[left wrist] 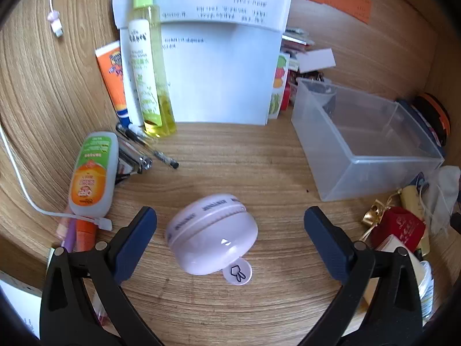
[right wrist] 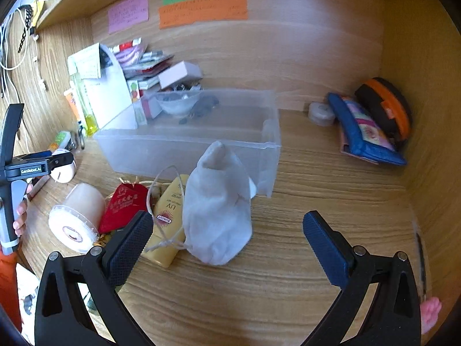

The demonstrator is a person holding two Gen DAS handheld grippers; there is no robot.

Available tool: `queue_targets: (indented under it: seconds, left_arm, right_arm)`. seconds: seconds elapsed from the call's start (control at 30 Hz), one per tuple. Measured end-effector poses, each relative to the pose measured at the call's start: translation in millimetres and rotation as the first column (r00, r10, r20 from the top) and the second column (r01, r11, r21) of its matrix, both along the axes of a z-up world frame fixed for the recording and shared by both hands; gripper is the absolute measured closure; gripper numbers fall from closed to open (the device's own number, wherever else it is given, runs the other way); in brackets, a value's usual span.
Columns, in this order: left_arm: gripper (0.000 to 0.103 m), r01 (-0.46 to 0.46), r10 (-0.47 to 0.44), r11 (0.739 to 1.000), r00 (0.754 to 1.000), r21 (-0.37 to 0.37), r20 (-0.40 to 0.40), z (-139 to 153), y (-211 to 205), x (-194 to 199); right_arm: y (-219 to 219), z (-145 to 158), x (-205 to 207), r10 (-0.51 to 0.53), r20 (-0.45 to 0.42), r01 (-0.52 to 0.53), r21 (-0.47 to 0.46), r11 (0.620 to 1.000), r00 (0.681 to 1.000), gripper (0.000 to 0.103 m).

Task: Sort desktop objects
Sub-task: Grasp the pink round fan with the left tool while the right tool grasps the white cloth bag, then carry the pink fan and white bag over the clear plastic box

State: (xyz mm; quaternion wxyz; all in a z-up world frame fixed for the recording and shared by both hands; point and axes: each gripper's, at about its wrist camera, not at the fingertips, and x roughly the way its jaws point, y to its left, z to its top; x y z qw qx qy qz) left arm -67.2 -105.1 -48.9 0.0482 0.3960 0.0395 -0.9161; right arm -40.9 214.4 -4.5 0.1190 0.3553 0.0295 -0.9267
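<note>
- The left gripper has its jaws spread wide and grips nothing; the pink round case lies on the wooden desk between the fingers, touching neither pad.
- The right gripper is likewise released, its fingers apart over the white cloth pouch, which stands just ahead of them.
- The clear plastic bin sits at two o'clock from the pink case in the left wrist view; through its cloudy walls the few things at its far end are hard to make out.
- The print on the white paper sheets at twelve o'clock is too blurred to read.
- A pen is half hidden under the yellow spray bottle at ten o'clock.
- Only the right wrist view shows the yellow sunscreen tube partly covered by the pouch, the red pouch at nine o'clock of it, the tape roll, and the blue pouch at two o'clock.
- That view also catches the left gripper's body at its nine o'clock edge, with the person's fingertips cut off by the frame.
- Only the left wrist view shows the pink case whole.
</note>
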Motion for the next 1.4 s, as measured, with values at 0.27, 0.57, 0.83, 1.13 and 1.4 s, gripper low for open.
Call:
queue_targets:
  seconds: [0.27,0.57,0.83,1.13,1.4]
  left_arm:
    - [0.010,0.008,-0.008,1.000,1.000,-0.026,0.021,-8,4,-2]
    - [0.037,0.015,-0.018,0.999,0.997,0.032,0.079,-17,-6,-10]
    - [0.037,0.022,-0.023,1.000,0.997,0.006,0.070,-15,2,-16]
    - [0.037,0.037,-0.036,0.999,0.999,-0.034,0.035,-6,15,-19]
    - [0.037,0.067,-0.069,0.997,0.996,-0.029,-0.049,27,30,-1]
  right_arm:
    - [-3,-22,-30,0.046,0.123,-0.046,0.001,0.999,0.991,0.023]
    - [-6,-34,-37,0.089,0.160,-0.085,-0.035,0.996,0.983,0.054]
    - [-5,-31,-31,0.085,0.127,-0.083,-0.027,0.996,0.988,0.067]
    - [1,-4,-11,0.080,0.032,-0.079,-0.037,0.996,0.996,0.071]
    - [1,20,-4,0.069,-0.028,-0.069,-0.018,0.997,0.997,0.071]
